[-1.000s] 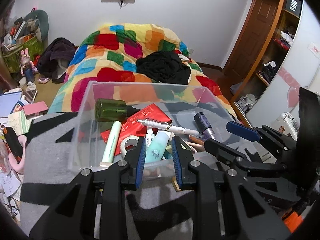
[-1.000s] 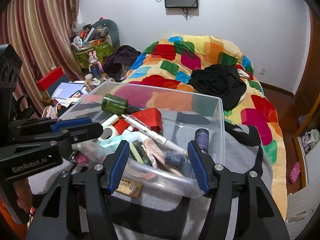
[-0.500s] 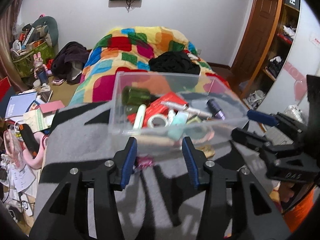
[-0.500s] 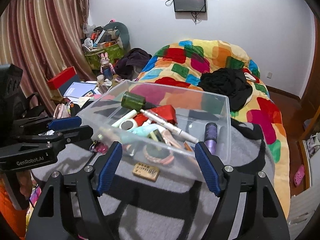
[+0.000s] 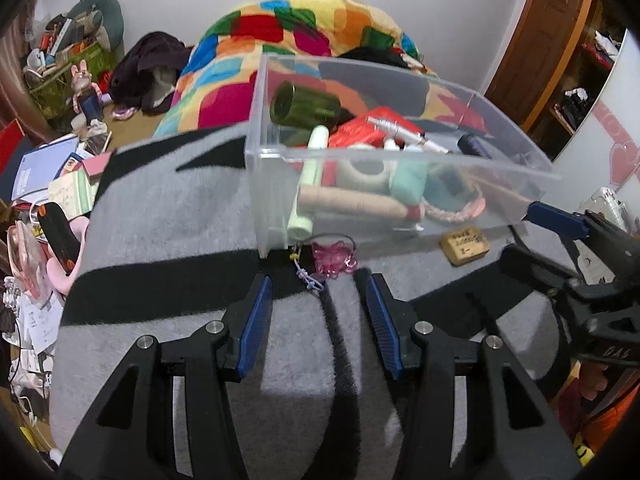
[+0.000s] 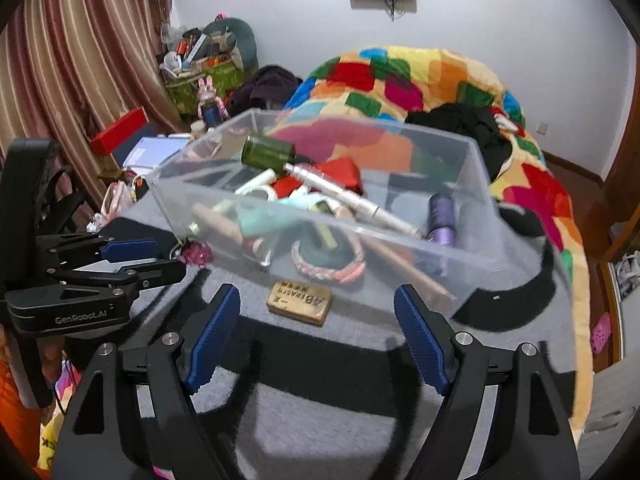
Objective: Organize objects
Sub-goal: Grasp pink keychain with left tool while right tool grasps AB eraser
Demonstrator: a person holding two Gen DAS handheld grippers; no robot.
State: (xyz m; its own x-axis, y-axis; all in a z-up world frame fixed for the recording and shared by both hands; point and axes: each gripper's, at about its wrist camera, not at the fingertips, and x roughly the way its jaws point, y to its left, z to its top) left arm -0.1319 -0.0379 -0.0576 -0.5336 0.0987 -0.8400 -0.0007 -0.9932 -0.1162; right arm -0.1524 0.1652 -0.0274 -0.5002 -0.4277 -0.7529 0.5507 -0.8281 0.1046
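A clear plastic bin [image 5: 256, 152] [image 6: 476, 184] stands on a grey and black striped blanket [image 5: 168, 216]. It holds a green bottle [image 5: 306, 106] [image 6: 268, 154], a red packet, tape, tubes, a white pen [image 6: 344, 196] and a purple tube [image 6: 442, 216]. A pink butterfly charm [image 5: 334, 258] [image 6: 196, 254] and a tan eraser [image 5: 464, 246] [image 6: 300, 300] lie on the blanket in front of the bin. My left gripper [image 5: 320, 316] is open and empty just short of the charm. My right gripper [image 6: 316, 332] is open and empty just short of the eraser.
A bed with a bright patchwork quilt [image 6: 400, 80] and black clothes lies behind the bin. Books, boxes and clutter [image 5: 52, 176] fill the floor on the left. Striped curtains [image 6: 60, 60] hang at the left; a wooden door [image 5: 556, 32] stands at the right.
Both grippers have pulled back from the bin and lowered toward the blanket. The left gripper's jaws have opened wider. The charm and eraser have come into view in front of the bin.
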